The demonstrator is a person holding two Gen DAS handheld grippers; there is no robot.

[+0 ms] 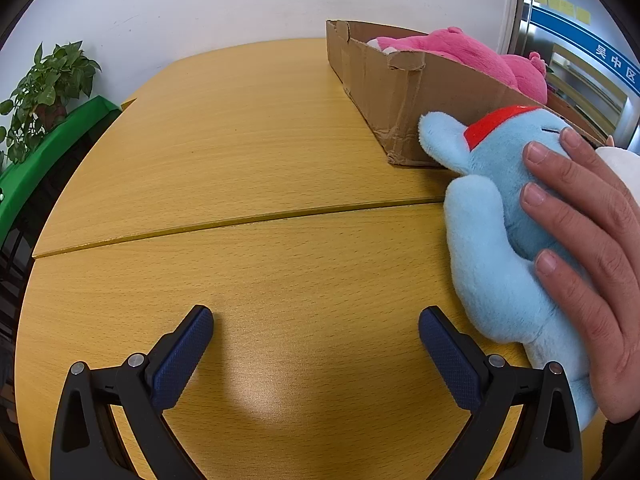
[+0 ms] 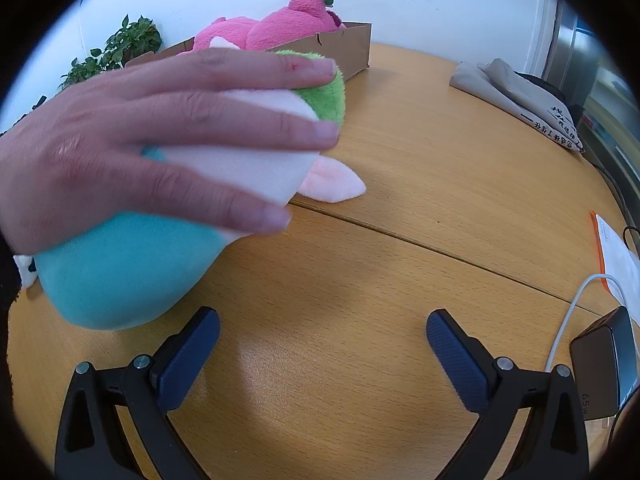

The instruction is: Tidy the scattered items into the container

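A cardboard box [image 1: 400,92] stands at the far right of the wooden table [image 1: 240,160] and holds a pink plush toy [image 1: 460,52]. A light blue plush toy with a red collar [image 1: 496,216] lies beside the box under a bare hand [image 1: 592,248]. My left gripper [image 1: 316,336] is open and empty, left of that toy. In the right wrist view a bare hand [image 2: 140,136] rests on a turquoise and white plush [image 2: 128,272] with a green plush [image 2: 326,96] behind it. The box [image 2: 344,48] and pink toy [image 2: 272,24] stand beyond. My right gripper [image 2: 324,340] is open and empty.
A potted plant [image 1: 44,92] on a green stand is at the far left. A folded beige cloth bag [image 2: 520,96] lies at the back right. A black charger [image 2: 604,364] with a white cable [image 2: 568,316] and a paper sheet [image 2: 616,256] lie at the right edge.
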